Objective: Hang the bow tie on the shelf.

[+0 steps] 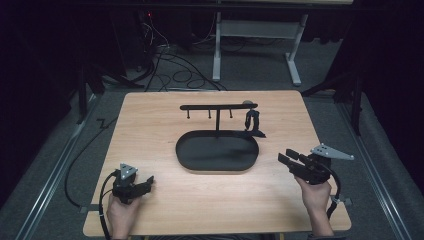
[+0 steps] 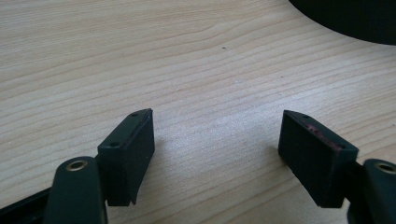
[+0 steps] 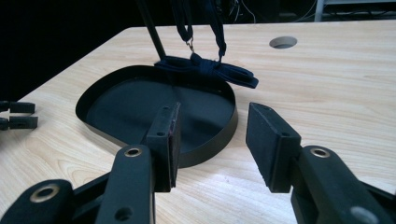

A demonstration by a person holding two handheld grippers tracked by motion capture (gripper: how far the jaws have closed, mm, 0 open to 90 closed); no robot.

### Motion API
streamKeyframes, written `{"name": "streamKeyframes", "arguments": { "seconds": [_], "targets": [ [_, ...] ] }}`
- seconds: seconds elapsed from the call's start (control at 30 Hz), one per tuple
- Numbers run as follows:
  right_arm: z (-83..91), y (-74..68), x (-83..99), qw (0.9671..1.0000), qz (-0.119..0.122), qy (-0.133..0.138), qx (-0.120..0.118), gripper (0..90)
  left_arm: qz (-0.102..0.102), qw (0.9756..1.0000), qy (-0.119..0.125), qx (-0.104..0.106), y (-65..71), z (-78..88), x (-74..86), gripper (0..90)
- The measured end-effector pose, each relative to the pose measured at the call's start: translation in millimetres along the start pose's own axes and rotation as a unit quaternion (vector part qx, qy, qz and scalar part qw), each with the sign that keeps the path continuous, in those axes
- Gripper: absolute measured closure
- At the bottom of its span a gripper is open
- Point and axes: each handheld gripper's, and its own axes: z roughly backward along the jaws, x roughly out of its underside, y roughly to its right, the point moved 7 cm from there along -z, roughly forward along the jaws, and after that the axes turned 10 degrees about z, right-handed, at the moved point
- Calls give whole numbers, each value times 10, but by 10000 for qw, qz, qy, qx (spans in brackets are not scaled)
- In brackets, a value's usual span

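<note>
From the high view, my left claw rests released near the desk's front left corner, and my right claw hovers released at the front right, both well apart from the black oval tray at the centre. A T-shaped stand rises from the tray's far edge, and a dark strap hangs from its right end.

In the left gripper view, my jaws stand wide apart over bare wood, the tray's rim at the upper right.

In the right gripper view, my jaws gape toward the tray; the strap drapes onto its far rim, bundled.
</note>
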Motion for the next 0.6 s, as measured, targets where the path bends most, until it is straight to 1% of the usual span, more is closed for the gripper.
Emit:
{"name": "streamKeyframes", "arguments": {
  "seconds": [0.33, 0.6],
  "targets": [
    [-132, -94, 92, 9998, -11, -125, -156, 571, 0, 10000, 0, -1, 0, 0, 0, 274],
    [-231, -154, 154, 9995, 6, -226, -225, 571, 0, 10000, 0, 1, 0, 0, 0, 274]
  ]
}}
